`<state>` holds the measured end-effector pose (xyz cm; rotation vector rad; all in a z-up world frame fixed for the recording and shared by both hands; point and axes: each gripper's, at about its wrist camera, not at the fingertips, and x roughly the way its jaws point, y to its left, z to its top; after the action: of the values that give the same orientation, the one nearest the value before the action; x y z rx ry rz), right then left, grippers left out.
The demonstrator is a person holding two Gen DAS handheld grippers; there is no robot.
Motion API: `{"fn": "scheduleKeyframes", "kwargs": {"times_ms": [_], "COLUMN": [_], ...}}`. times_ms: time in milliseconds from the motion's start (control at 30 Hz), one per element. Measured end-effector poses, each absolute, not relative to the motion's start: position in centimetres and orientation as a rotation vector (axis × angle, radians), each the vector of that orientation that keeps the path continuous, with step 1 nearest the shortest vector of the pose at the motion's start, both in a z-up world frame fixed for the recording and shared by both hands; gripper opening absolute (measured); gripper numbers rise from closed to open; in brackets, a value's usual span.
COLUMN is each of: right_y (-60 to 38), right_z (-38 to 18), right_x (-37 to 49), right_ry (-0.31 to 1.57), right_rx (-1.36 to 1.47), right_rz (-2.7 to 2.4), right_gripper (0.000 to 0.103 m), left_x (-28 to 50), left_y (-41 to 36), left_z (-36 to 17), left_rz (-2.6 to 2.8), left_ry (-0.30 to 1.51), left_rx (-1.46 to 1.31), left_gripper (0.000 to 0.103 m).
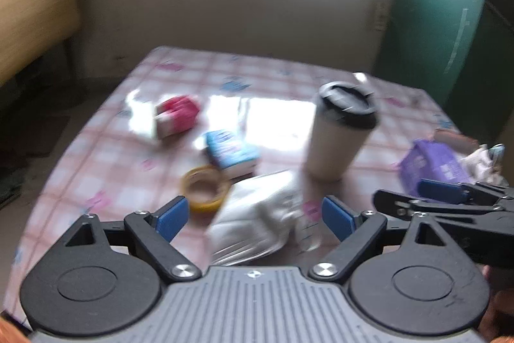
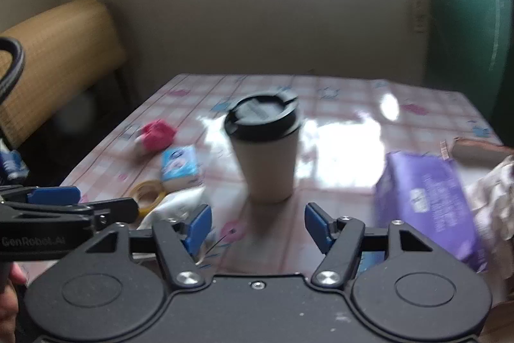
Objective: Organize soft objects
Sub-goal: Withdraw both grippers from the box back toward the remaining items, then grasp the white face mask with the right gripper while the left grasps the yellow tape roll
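Note:
A pink checked table [image 1: 106,156] carries several soft packs. In the left wrist view, a white plastic pack [image 1: 257,221] lies between the wide-apart pads of my left gripper [image 1: 255,217], and neither pad presses on it. Beyond it are a blue tissue pack [image 1: 231,151] and a red-and-white pack [image 1: 176,114]. A purple pack [image 1: 430,166] lies at the right, just behind my right gripper [image 1: 417,198]. In the right wrist view, my right gripper [image 2: 257,225] is open over bare cloth, with the purple pack [image 2: 424,198] to its right and the white pack [image 2: 180,204] to its left.
A white cup with a black lid [image 2: 263,150] stands upright mid-table, straight ahead of the right gripper. A yellow tape roll [image 1: 205,187] lies beside the white pack. Crumpled pale material [image 2: 494,192] and a brown item [image 2: 475,150] sit at the right edge. My left gripper [image 2: 106,200] shows at the left.

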<state>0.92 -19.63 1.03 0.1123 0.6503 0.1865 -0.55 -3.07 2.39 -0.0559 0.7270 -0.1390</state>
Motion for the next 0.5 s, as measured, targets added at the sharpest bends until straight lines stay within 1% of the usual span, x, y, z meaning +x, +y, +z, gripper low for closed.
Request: {"fn": "scheduleKeyframes", "kwargs": {"times_ms": [233, 500], "right_y": [-16.6, -12.0], "right_z": [-1.6, -2.4], "right_x": [2.9, 6.6], "right_ry": [0.748, 0.776], "right_rx": [0.142, 0.157], "right_rz": [0.276, 0.267], "right_gripper": [0.078, 0.083], "left_x": [-0.8, -0.5], "left_y": [1.7, 4.6], "left_z": [-0.1, -0.6], "left_rz": [-0.02, 0.031], "left_ry": [0.795, 0.786], "left_rx": [-0.12, -0.157], "left_gripper": [0.093, 0.093]}}
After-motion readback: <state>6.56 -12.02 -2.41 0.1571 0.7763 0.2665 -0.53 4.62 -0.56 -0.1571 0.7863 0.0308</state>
